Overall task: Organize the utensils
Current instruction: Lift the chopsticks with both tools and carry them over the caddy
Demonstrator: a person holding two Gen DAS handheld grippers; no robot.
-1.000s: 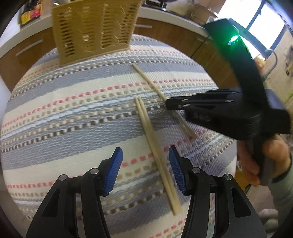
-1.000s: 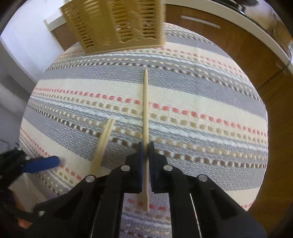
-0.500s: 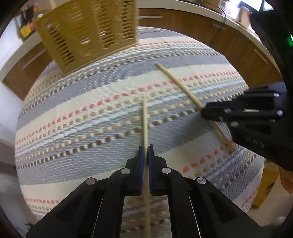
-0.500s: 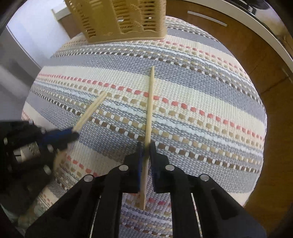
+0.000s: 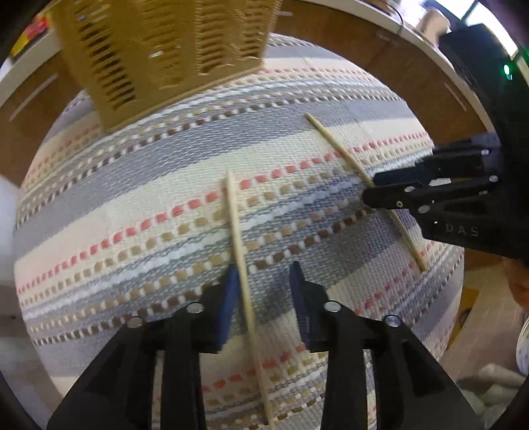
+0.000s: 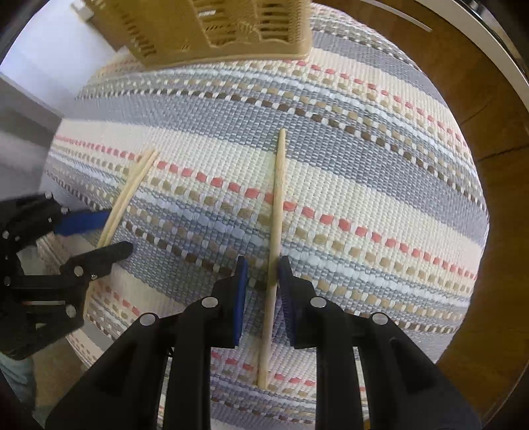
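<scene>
Between the blue pads of the left gripper (image 5: 264, 291) a pair of chopsticks (image 5: 239, 244) is seen — close against the left pad, with a clear gap to the right one. The jaws are opening and the pair is judged to be lying loose on the striped cloth (image 5: 132, 198), not clamped. Its long axis runs straight ahead of these tongs, the thin tip pointing on toward the slatted basket (image 5: 165, 49), which stands well beyond.

The right gripper (image 6: 263, 274) is likewise opening; a single chopstick (image 6: 276, 211) lies between its pads, near the right one, and no firm pinch can be made out. That stick too is laid lengthwise ahead of its tongs, toward the basket (image 6: 215, 29).

Each bundle is nearest its own hand — no crossing over is called for.

The cloth is woven and ribbed, so a thin stick may catch on it. Wooden cabinet fronts (image 6: 479, 99) and a pale counter edge are seen behind.
</scene>
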